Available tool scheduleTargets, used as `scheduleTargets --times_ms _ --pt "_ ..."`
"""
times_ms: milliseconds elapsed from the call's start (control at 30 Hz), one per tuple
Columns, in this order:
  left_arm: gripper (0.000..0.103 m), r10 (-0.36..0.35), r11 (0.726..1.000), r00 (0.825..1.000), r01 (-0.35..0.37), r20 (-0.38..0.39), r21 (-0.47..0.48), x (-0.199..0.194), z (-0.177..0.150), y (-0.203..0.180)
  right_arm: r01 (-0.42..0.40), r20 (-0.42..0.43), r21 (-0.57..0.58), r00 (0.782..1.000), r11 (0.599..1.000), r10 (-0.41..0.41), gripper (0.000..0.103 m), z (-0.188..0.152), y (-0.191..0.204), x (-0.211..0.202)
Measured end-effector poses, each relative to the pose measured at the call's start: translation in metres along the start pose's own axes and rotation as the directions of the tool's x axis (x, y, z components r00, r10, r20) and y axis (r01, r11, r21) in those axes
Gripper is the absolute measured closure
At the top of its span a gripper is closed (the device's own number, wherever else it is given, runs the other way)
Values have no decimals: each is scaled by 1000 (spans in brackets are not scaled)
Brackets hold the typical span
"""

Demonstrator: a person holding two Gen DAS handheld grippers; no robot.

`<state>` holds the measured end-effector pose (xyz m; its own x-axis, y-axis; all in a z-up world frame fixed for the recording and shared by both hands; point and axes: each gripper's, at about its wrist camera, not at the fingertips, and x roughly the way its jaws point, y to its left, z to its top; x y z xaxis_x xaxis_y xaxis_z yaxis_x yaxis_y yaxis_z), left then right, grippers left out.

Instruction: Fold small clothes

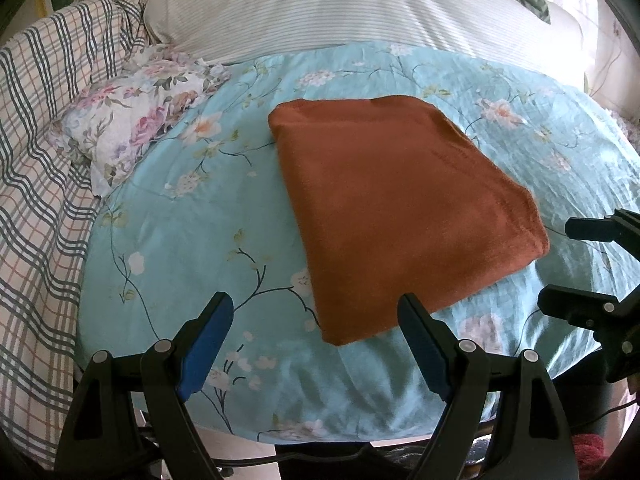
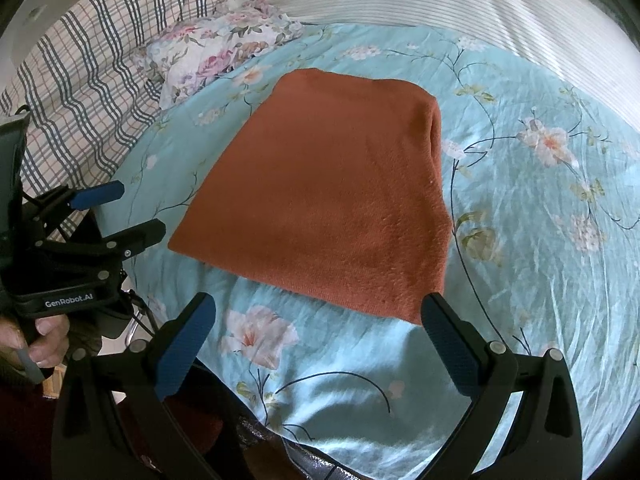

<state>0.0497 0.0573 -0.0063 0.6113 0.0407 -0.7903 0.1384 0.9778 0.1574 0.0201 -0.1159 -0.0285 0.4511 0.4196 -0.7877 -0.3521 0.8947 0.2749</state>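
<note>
Beyond spread jaws: folded cloth [image 1: 400,208]; untouched

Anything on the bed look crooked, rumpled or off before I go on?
Nothing stands out. The orange cloth lies folded flat on the blue floral sheet, edges fairly even. Both grippers, left gripper and right gripper, hover open and empty.

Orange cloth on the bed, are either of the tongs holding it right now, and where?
Nothing is held. The left tongs and right tongs both stand open above the bedspread, and the folded orange cloth lies free.
</note>
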Motion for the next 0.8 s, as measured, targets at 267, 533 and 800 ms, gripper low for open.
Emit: scheduleTargets --times_ms 267,533,800 --pt "18 -2 1000 1000 2 4 1 -1 0 -1 -1 1 2 1000 1000 1 1 0 0 -1" --pt "18 -4 1000 1000 4 5 0 -2 0 -1 -2 4 1 1000 1000 2 1 2 -1 -3" --pt "18 -2 1000 1000 2 7 1 -2 1 -2 -2 8 0 1000 1000 2 1 2 0 -5"
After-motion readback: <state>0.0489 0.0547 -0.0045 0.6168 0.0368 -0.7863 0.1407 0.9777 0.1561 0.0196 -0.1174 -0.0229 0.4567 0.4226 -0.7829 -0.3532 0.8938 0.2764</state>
